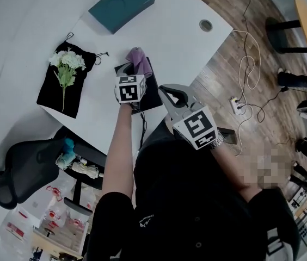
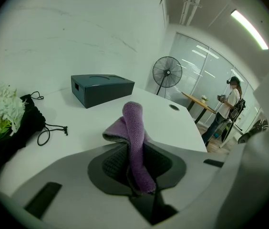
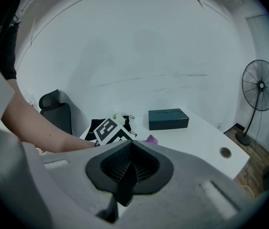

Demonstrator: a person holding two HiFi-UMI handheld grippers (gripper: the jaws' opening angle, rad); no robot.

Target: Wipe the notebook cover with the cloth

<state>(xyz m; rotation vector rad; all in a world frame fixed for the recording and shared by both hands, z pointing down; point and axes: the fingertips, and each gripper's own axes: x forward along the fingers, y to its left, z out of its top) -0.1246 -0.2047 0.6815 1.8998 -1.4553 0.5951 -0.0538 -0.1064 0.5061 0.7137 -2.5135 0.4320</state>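
Left gripper: its jaws are closed on the purple cloth. One fold stands up between them and a free flap lies forward, over the table.
Right gripper: its jaws are together with nothing between them. It hangs near the table edge, apart from the work.
Notebook: the dark cover lies on the white table, just under the hand that carries the cloth. The marker cube hides most of it in the head view, so we cannot tell whether the cloth already touches it.
Step in hand: we judge that the wiping is about to begin or is just under way.
Contact: we should lower the cloth until the free flap lies flat on the cover, not only the pinched ridge. The hard jaw tips should stay off the surface.
Stroke: light pressure and long straight passes from one edge to the other, each pass overlapping the last one.
Support: the empty gripper could rest on a corner, so that the notebook does not slide.
Risk: the notebook seems close to the near edge of the table, so a pull toward us may drag it off.
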